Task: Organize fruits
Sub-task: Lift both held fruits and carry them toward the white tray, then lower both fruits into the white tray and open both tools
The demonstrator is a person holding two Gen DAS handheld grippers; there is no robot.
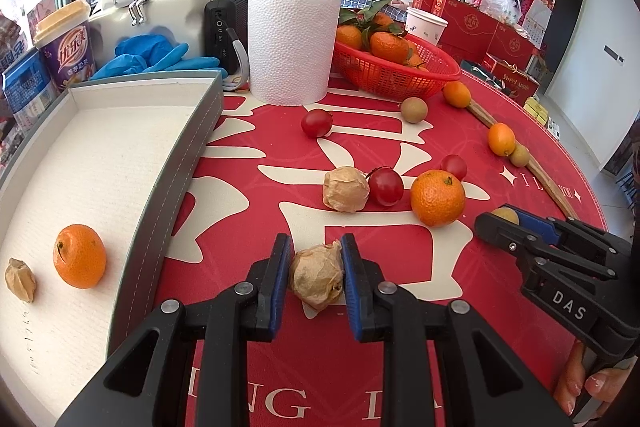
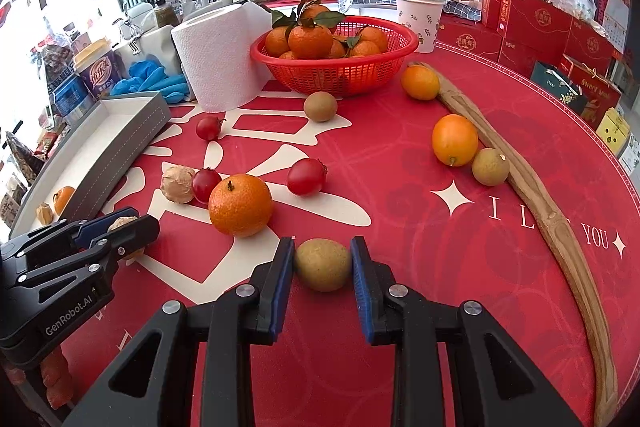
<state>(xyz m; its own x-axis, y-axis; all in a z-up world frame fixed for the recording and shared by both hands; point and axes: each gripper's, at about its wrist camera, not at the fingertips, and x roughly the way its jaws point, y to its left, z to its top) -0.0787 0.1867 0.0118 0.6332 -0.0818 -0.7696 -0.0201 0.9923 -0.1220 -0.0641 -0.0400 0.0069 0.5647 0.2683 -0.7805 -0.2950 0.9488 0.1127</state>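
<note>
Covering the table: a red cloth [image 2: 440, 267] with cream characters and lettering
Tray [image 1: 100, 155]: grey walls, white lining, at the left edge of the cloth; inside lie one orange [image 1: 79, 255] and, just beside it, one small husked fruit [image 1: 20, 279], apart from each other
Basket [image 2: 344, 71]: red mesh, at the far side, heaped with leafy mandarins; a white paper roll [image 2: 220, 55] stands touching its left side
Stick [image 2: 560, 219]: long, carved, tan, curving along the right side of the cloth
Left gripper [image 1: 316, 275]: pointing steeply down at the cloth near the tray's right wall, blue pads clenched on a husk fruit [image 1: 316, 281] from both sides; in the right wrist view it shows at lower left [image 2: 126, 229] with the same fruit between its tips
Right gripper [image 2: 323, 265]: pointing steeply down, to the right of the left one, pads closed on a kiwi [image 2: 323, 264]; fingertips of the hand [image 1: 592, 383] holding it show at the lower right of the left wrist view
Husk fruit: tan, papery, crumpled skin, low over or on the cloth, cannot tell which
Kiwi: olive-brown, smooth oval, at cloth level between the pads
Loose orange [image 2: 241, 205]: largest loose fruit, dimpled, with green stem, beyond both grippers
Second husk [image 2: 178, 183]: touching a red tomato [image 2: 206, 185] left of that orange
Other tomatoes: one [image 2: 306, 177] right of the orange, one [image 2: 208, 127] near the roll
Along the stick: two smooth oranges [image 2: 455, 139] [image 2: 420, 82] and a kiwi [image 2: 490, 167] touching the nearer one
Far kiwi [image 2: 320, 106]: just in front of the basket
</note>
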